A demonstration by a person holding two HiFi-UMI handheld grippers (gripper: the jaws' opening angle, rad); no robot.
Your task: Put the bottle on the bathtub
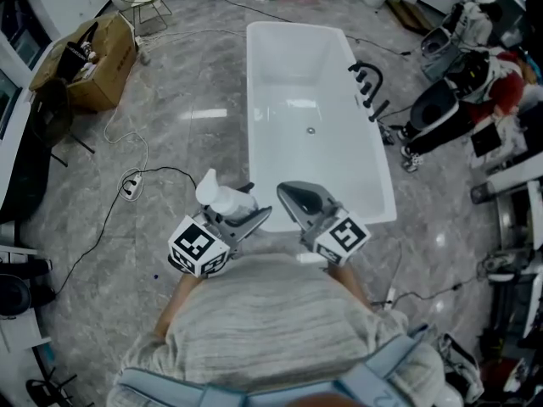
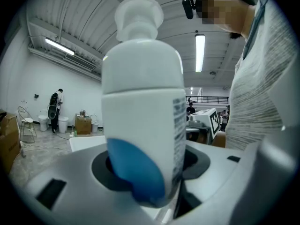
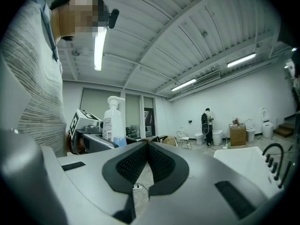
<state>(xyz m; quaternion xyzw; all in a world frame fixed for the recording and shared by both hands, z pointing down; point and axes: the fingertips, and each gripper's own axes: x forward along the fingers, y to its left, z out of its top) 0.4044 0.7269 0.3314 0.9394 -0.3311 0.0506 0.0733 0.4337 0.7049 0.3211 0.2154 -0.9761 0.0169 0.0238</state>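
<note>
Sitting in left claw: bottle

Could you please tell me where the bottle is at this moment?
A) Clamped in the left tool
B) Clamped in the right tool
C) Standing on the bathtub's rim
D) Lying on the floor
A: the left tool has its jaws closed on the bottle, held in the air near the bathtub, not on it, while the right tool is shut on nothing.
</note>
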